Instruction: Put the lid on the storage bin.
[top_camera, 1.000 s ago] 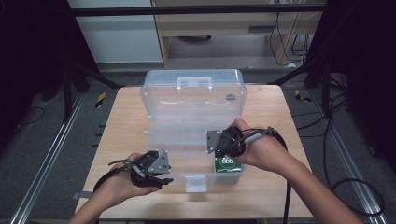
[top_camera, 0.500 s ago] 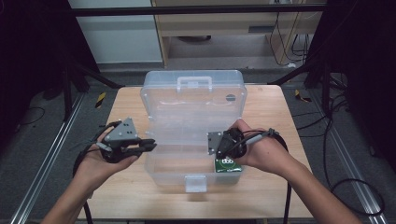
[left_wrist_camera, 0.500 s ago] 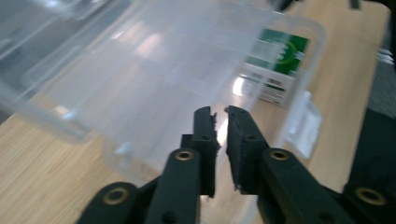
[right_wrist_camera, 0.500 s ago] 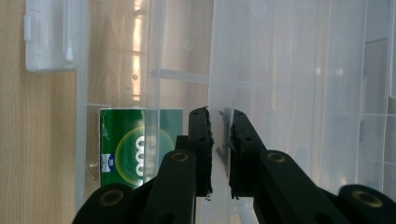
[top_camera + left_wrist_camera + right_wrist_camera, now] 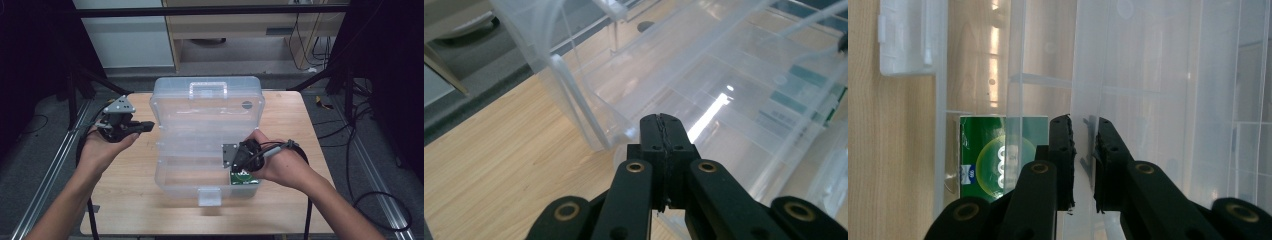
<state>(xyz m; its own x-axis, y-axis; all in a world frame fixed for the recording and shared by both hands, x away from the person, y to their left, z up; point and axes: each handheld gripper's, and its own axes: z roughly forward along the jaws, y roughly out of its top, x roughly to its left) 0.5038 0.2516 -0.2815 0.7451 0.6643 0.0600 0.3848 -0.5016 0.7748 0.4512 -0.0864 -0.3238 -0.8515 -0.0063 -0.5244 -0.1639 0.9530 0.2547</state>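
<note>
A clear plastic storage box (image 5: pixel 165 175) lies open on the wooden table, its lid (image 5: pixel 207 107) tipped back. A green packet (image 5: pixel 245 178) stands in the box's front right corner (image 5: pixel 993 160). My right gripper (image 5: pixel 239 167) reaches into that corner and is shut on a thin clear wall of the box (image 5: pixel 1084 75), which runs up between its pads. My left gripper (image 5: pixel 149 125) hovers beside the lid's left edge (image 5: pixel 589 115). Its jaws have just been closing and now meet with nothing between them (image 5: pixel 663 125).
The box's front latch (image 5: pixel 209 196) hangs over bare wood near the table's front edge (image 5: pixel 903 45). A handle (image 5: pixel 207 90) sits on the lid's far rim. Dark frame posts and cables flank the table, with a cabinet behind.
My left hand has lifted from the table's front left and moved back to the lid's left side, its jaws shutting. The right hand and the box have stayed put.
</note>
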